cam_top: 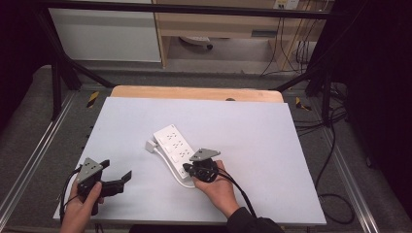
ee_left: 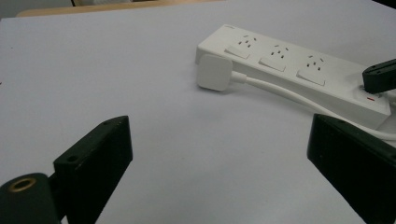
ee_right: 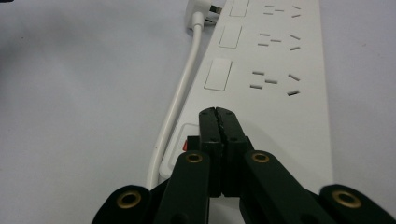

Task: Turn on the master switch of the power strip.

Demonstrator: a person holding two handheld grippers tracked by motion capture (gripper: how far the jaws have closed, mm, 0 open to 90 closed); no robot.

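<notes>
A white power strip [cam_top: 174, 144] lies slanted in the middle of the pale table mat [cam_top: 252, 131], its white plug [cam_top: 149, 145] and cable resting along its left side. My right gripper [cam_top: 186, 170] is shut, with nothing between its jaws. In the right gripper view its joined tips [ee_right: 218, 113] sit over the strip's [ee_right: 275, 60] near end, beside the red switch [ee_right: 185, 145]; contact cannot be told. My left gripper [cam_top: 116, 170] is held open near the front left, apart from the strip. Its own view shows wide jaws [ee_left: 219, 126] facing the plug [ee_left: 214, 72] and strip [ee_left: 280, 65].
A wooden table edge [cam_top: 194, 92] runs behind the mat. A black metal frame [cam_top: 63, 73] surrounds the table, and cables [cam_top: 335, 145] trail on the floor at the right. Bare mat stretches to the right and back of the strip.
</notes>
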